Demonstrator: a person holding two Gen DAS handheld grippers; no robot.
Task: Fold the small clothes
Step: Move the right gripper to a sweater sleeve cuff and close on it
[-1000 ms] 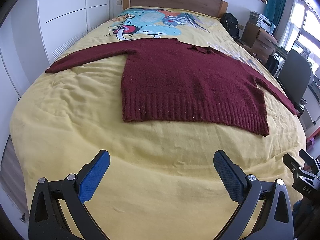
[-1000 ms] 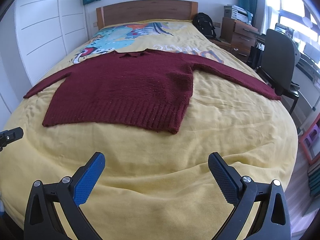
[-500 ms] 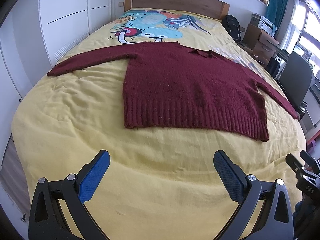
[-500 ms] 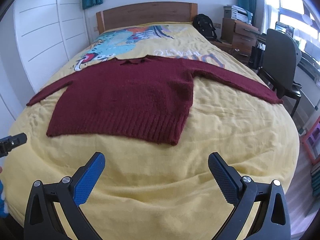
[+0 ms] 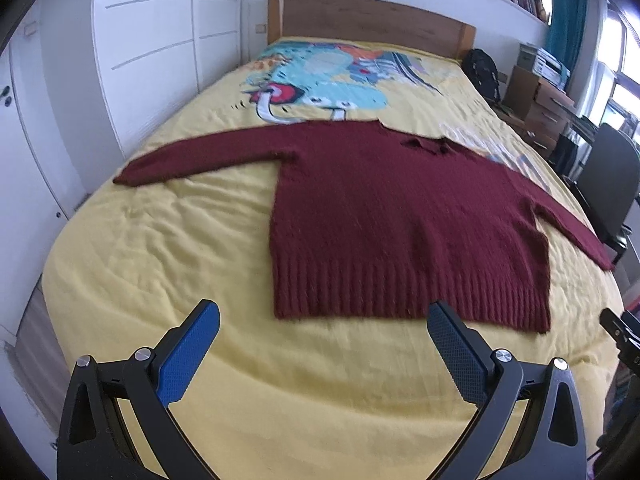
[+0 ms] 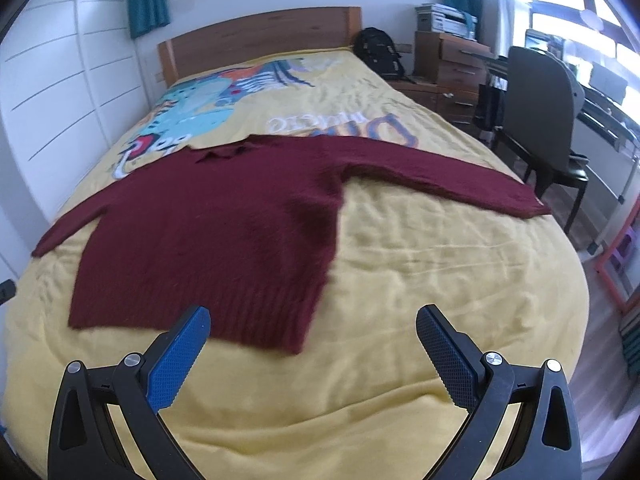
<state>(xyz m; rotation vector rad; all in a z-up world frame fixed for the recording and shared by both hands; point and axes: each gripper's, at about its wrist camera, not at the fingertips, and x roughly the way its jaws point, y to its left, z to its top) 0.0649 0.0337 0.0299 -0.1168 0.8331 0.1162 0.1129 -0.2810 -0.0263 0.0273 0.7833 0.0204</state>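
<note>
Both tools have been carried nearer the sweater (image 5: 400,220), which lies flat on the bed (image 5: 160,248), sleeves spread left and right. The left tool (image 5: 324,334) and right tool (image 6: 312,338), jaws held apart, are poised just short of the near hem.

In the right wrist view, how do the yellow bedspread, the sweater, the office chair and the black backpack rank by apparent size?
Largest to smallest:
1. yellow bedspread
2. sweater
3. office chair
4. black backpack

The chair and backpack stand farther from the camera, so their true sizes stay unsure.
</note>
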